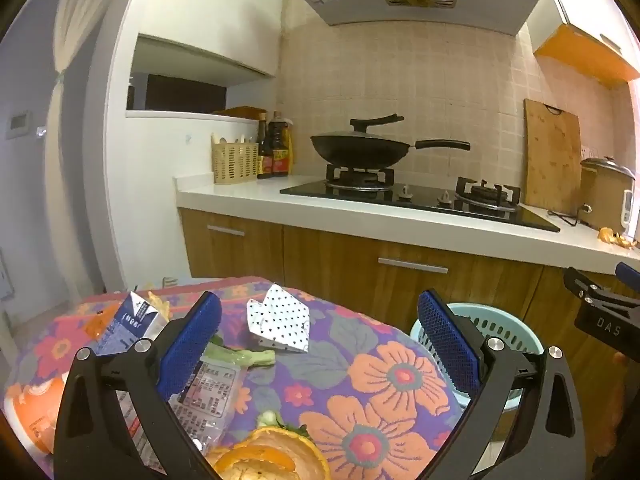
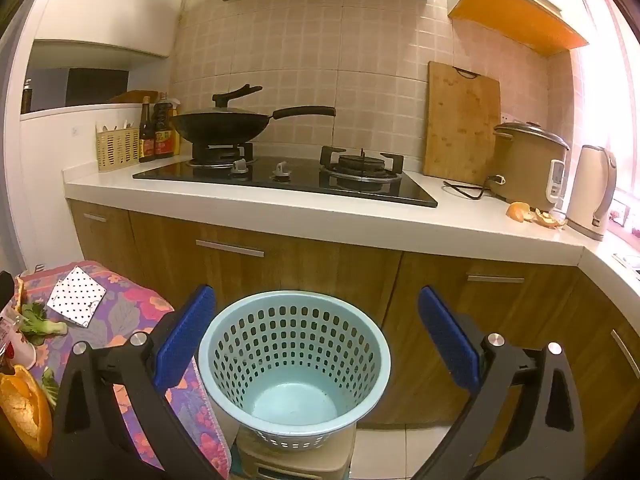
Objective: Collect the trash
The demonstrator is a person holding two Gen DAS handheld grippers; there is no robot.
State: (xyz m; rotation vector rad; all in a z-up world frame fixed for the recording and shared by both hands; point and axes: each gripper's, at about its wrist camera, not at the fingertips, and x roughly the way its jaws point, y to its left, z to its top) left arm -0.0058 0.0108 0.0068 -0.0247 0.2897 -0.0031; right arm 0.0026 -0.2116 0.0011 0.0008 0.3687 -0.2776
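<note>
A table with a flowered cloth holds trash: a folded dotted paper, a blue and white milk carton, a clear printed wrapper, a green vegetable stalk and orange peel. My left gripper is open and empty above the cloth. A light blue perforated basket stands empty to the right of the table. My right gripper is open and empty above it. The dotted paper and the vegetable stalk also show in the right wrist view.
A counter runs behind with a gas hob, a black wok, sauce bottles, a cutting board, a rice cooker, a kettle and more orange peel. The right gripper shows at the left view's edge.
</note>
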